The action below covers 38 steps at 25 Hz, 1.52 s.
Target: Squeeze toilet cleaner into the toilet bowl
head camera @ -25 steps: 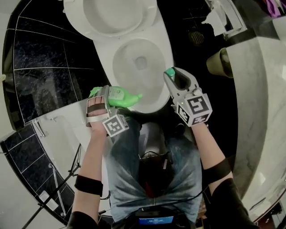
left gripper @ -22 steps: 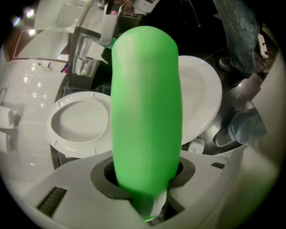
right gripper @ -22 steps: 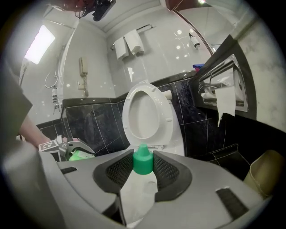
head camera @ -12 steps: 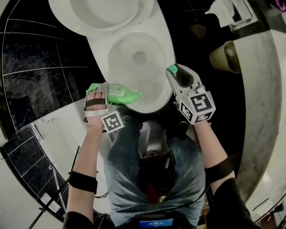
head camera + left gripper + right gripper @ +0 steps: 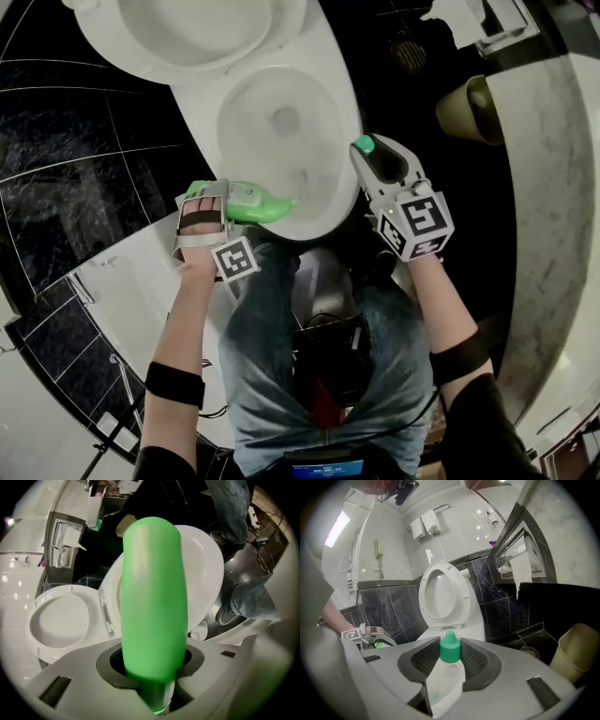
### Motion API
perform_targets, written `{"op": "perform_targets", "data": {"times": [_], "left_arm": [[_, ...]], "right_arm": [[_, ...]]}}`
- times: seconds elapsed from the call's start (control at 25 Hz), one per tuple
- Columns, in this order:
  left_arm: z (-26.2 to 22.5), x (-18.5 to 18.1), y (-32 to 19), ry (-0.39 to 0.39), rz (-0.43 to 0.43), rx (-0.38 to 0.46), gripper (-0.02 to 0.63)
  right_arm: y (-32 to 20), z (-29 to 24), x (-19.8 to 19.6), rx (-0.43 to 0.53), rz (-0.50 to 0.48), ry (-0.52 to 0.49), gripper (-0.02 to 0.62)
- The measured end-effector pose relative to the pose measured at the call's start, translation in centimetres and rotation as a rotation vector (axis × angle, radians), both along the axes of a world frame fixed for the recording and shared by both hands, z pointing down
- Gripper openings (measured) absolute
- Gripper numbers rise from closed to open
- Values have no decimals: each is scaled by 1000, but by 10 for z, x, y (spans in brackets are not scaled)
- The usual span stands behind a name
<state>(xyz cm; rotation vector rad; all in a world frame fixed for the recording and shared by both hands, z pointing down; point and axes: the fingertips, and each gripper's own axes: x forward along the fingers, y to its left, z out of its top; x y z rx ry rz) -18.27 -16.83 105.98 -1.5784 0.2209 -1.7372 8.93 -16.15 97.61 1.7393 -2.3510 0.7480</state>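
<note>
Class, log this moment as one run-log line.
left gripper: shut on green bottle | right gripper: shut on green cap | toilet bowl: seat up

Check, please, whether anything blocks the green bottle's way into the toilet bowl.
Nothing visible does: the seat is up, the toilet bowl is open, and the green bottle has its nozzle over the near rim. The cap sits in the right gripper.

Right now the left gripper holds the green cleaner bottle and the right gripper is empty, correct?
Not empty: the right gripper view shows the right gripper with jaws shut on a green cap. The left gripper holds the green cleaner bottle.
</note>
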Motion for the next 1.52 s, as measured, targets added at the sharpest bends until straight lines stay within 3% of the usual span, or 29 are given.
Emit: {"op": "perform_targets", "data": {"times": [0.48, 1.0, 1.52], "left_arm": [[11, 42, -3, 13, 38, -66, 186], [14, 95, -41, 38, 81, -90, 186], [18, 120, -102, 40, 87, -56, 184]], "right_arm": [[4, 3, 25, -12, 62, 5, 152], [7, -1, 51, -25, 153, 8, 150], [-2, 2, 62, -22, 201, 15, 150]]}}
